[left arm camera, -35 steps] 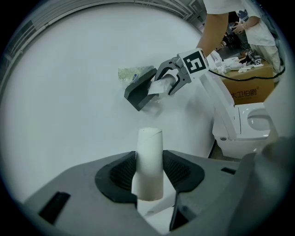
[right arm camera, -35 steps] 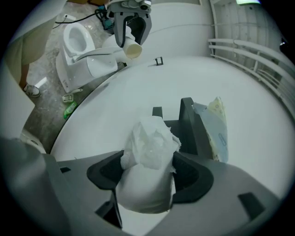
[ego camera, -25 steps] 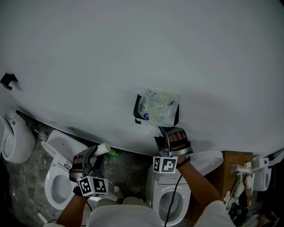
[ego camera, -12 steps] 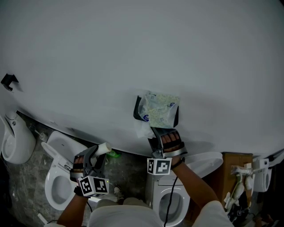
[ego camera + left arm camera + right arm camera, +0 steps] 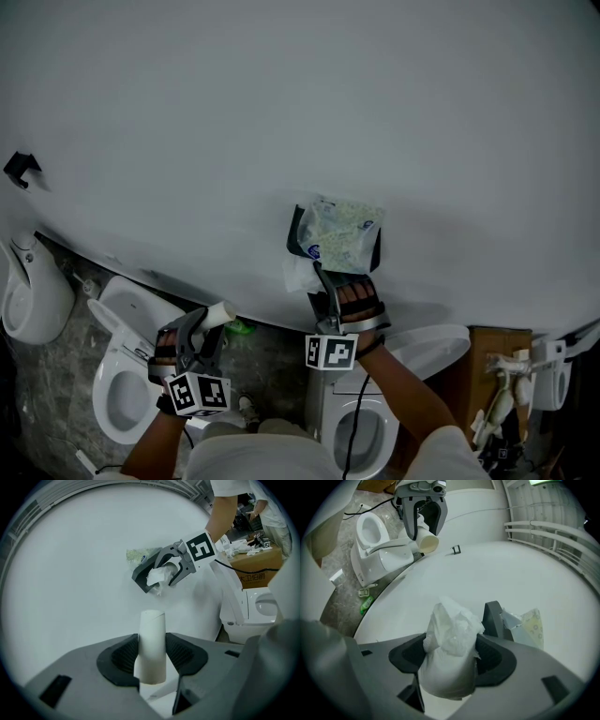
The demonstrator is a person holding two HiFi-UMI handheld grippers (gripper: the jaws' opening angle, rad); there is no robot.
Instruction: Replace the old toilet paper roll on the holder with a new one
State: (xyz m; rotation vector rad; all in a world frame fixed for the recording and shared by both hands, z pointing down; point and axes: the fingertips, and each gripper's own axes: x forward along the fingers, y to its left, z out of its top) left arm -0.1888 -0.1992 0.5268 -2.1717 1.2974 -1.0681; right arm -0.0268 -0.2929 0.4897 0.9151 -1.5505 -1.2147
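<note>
Head view: the left tongs [image 5: 199, 328] were clenched on a bare cardboard tube [image 5: 217, 315] above a toilet [image 5: 105, 375]; the right tongs [image 5: 323, 281] gripped a white toilet paper roll [image 5: 302, 275] close to the wall [image 5: 281, 112], just below the black holder [image 5: 296, 234]. Left gripper view: the tube stood upright, pinched between both pads. Right gripper view: the crumpled-topped roll filled the jaws, with the holder just beyond it

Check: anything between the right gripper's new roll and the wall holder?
Nothing between them, but a patterned packet sits in the holder, right where the new roll in the right gripper must go.
</note>
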